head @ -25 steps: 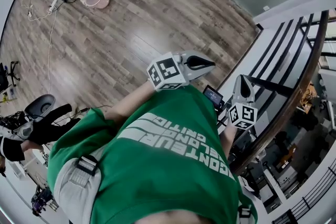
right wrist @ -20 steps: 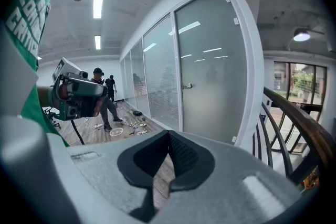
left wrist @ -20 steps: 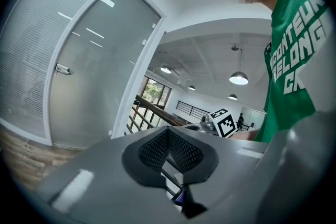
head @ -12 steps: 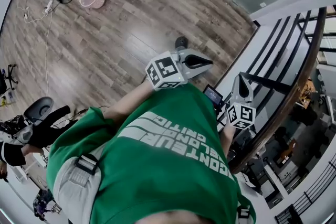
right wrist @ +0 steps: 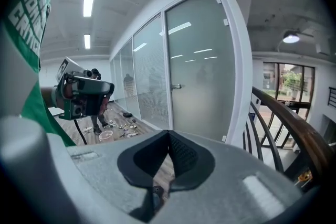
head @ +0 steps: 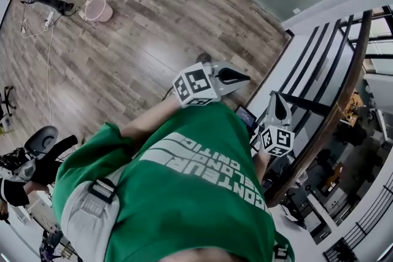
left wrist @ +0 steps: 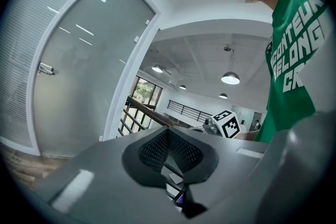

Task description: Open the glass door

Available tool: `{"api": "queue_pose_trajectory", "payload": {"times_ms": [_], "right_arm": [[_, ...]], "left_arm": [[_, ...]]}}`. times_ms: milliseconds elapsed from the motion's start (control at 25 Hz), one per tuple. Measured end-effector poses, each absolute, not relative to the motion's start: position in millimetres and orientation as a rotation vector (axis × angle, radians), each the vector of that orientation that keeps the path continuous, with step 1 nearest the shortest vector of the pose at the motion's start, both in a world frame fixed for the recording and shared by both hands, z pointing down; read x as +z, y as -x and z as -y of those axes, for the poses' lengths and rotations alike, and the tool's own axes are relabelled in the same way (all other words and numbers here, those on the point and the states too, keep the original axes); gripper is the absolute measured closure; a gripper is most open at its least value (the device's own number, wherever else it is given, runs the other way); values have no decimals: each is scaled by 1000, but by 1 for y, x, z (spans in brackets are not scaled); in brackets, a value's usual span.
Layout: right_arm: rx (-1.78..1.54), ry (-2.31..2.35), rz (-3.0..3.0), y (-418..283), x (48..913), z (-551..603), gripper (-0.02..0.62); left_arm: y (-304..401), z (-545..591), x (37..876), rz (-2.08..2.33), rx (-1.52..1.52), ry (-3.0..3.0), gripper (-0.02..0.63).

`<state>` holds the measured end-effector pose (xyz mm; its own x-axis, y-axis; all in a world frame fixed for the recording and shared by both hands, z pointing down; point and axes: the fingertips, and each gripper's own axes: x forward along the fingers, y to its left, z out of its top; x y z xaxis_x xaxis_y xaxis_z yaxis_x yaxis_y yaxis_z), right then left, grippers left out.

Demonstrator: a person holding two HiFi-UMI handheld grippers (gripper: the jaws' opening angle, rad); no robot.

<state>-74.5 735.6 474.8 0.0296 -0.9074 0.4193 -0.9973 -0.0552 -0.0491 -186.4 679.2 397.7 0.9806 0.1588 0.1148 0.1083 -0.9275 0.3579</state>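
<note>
- My left tongs (left wrist: 167, 132) have their pads together with nothing between them; my right tongs (right wrist: 169, 135) are the same, closed and empty.
- The glass door (right wrist: 202, 65) is frosted, in a white frame, and it is shut; in the right gripper view it stands far ahead of me, beyond the wooden floor (head: 141, 40) and just left of the railing (right wrist: 294, 123); its small metal handle (right wrist: 176, 86) sits at the door's left edge.
- What has changed in the last second: in the head view the pink bucket (head: 97, 9) and the tools around it have slid toward the far left corner, and the railing has shifted left too; both tongs have kept almost the same place before my chest; so I judge that I have been walking and turning my body, carrying the tongs along, not reaching.
- For the task this means only the approach is under way; the door is still well apart from both tongs and the handle is untouched.
- I think the next step is to come closer and open one pair of tongs before the handle; closed as they are now, they cannot take it.
</note>
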Motion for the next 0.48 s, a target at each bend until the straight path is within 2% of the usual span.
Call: {"api": "queue_pose_trajectory", "payload": {"times_ms": [480], "right_arm": [[517, -2028, 1964, 49, 473, -705, 601]], "left_arm": [[167, -649, 398, -163, 214, -2750, 589]]}}
